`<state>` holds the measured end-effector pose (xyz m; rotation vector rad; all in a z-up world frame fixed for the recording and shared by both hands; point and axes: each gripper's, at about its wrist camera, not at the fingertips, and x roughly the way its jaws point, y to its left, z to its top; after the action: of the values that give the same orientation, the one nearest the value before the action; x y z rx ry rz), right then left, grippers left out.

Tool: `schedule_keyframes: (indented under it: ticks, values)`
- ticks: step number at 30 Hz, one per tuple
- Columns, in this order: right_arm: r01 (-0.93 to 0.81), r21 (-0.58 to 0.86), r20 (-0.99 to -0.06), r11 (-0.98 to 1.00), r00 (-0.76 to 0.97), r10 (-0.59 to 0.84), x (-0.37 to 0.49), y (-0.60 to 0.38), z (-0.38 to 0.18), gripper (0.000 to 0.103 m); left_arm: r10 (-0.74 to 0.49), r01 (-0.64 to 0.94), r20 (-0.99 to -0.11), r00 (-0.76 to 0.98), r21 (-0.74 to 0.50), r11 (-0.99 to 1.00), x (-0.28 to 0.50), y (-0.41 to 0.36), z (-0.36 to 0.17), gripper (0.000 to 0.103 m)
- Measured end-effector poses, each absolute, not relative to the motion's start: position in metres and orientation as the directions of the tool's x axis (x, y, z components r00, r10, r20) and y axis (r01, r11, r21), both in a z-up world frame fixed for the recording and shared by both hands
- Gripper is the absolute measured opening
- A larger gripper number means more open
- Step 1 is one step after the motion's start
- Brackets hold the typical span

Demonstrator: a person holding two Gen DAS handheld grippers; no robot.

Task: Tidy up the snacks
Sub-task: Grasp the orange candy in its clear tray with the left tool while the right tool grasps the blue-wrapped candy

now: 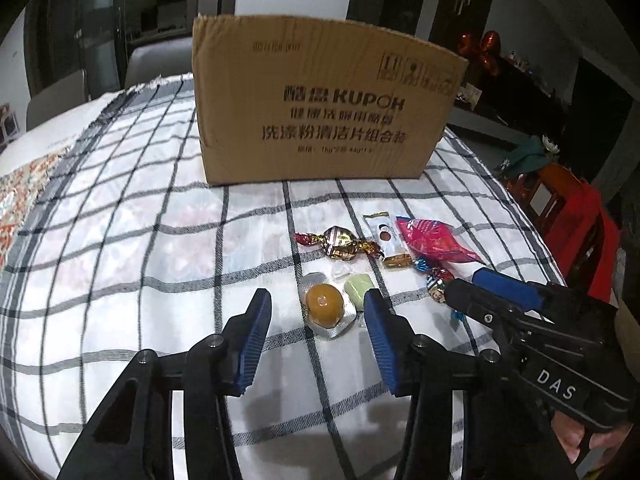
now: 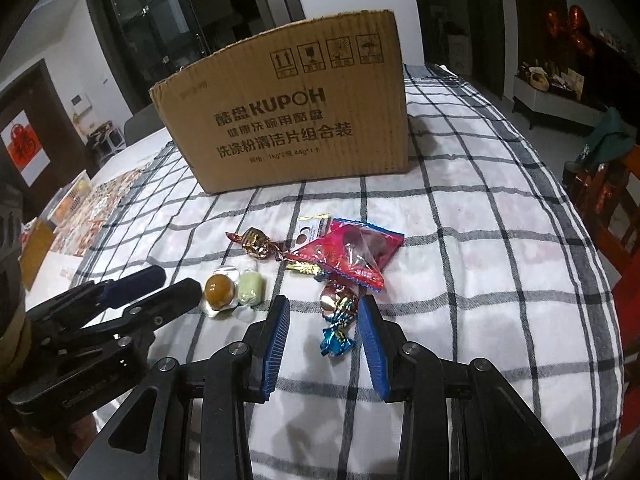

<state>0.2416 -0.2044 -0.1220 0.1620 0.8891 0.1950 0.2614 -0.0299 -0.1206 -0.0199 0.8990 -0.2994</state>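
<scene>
Checked cloth covers the table [image 1: 120,240], a cardboard box [image 1: 320,100] at its far side. Left tool [image 1: 316,320], jaws part open, straddles the amber jelly cup [image 1: 324,300] without touching. Right tool [image 2: 324,320], equally unclamped, brackets the blue-ended twist candy [image 2: 338,320], whose long axis runs between its fingers.

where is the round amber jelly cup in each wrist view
Left wrist: amber jelly cup low centre, between the left gripper's open fingers.
Right wrist: amber jelly cup left of centre, beside the left gripper.
Shared landmark: the cardboard box behind the snacks.
</scene>
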Motion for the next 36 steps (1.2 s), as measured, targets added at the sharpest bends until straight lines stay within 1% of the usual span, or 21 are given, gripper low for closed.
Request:
schedule_keyframes:
  ticks: [7,13,17,19,22,23,24,31,36]
  values:
    - [-0.096,0.223,-0.762,0.970,0.603,0.235,0.249,-0.205,-0.129,0.037,-0.269,0.242,-0.781,0.564,-0.155,0.958,0.269,-0.032,-0.131,0.045]
    - [-0.100,0.215,-0.770,0.971,0.594,0.232,0.252,-0.203,-0.136,0.036,-0.269,0.244,-0.787,0.556,-0.155,0.957,0.274,-0.035,-0.136,0.041]
    - [-0.107,0.202,-0.773,0.973,0.593,0.226,0.253,-0.199,-0.137,0.036,-0.272,0.241,-0.793,0.544,-0.163,0.957,0.277,-0.034,-0.140,0.037]
    - [-0.111,0.189,-0.774,0.976,0.594,0.218,0.253,-0.198,-0.138,0.030,-0.279,0.237,-0.797,0.536,-0.176,0.956,0.279,-0.034,-0.143,0.034]
    - [-0.114,0.173,-0.776,0.978,0.596,0.207,0.253,-0.197,-0.138,0.026,-0.277,0.237,-0.796,0.538,-0.173,0.956,0.278,-0.034,-0.145,0.032]
    - [-0.114,0.173,-0.776,0.978,0.596,0.207,0.253,-0.197,-0.139,0.024,-0.280,0.240,-0.796,0.536,-0.174,0.955,0.278,-0.034,-0.145,0.029]
    - [-0.113,0.173,-0.775,0.978,0.597,0.206,0.253,-0.198,-0.139,0.023,-0.285,0.244,-0.796,0.535,-0.177,0.953,0.278,-0.035,-0.145,0.028]
    - [-0.115,0.180,-0.771,0.977,0.600,0.213,0.247,-0.198,-0.135,0.023,-0.279,0.239,-0.792,0.544,-0.172,0.956,0.275,-0.034,-0.142,0.028]
    - [-0.130,0.200,-0.763,0.971,0.601,0.238,0.238,-0.195,-0.130,0.023,-0.273,0.254,-0.773,0.573,-0.149,0.956,0.264,-0.035,-0.129,0.028]
